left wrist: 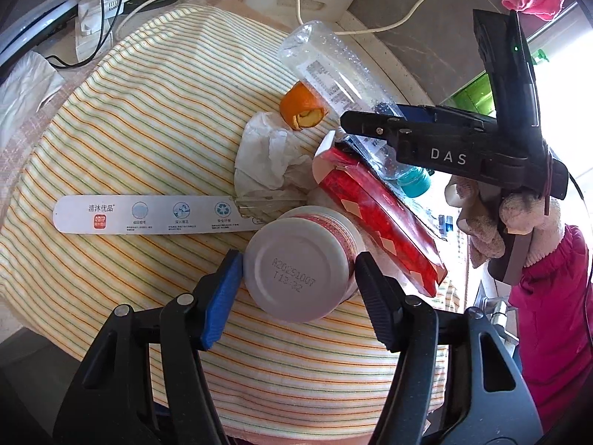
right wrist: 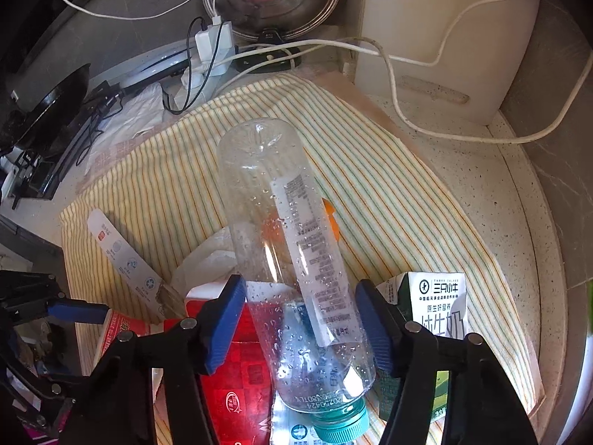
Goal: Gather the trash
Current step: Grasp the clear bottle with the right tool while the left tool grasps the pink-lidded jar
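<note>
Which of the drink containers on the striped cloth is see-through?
The plastic bottle with the teal cap, lying between the right gripper's fingers. The white cup and milk carton are opaque.

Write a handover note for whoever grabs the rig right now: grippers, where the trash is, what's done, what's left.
Left gripper: jaws set around the white cup, which lies on its side with its bottom toward the camera; pads touch its sides.
Right gripper: jaws around the clear bottle, pads at its sides near the teal cap.
Still on the striped cloth: red carton, milk carton, crumpled tissue, orange peel, paper strip.
Done: nothing visibly collected; no bin in view.
Left: lift cup and bottle, bin them, then clear the rest.
</note>
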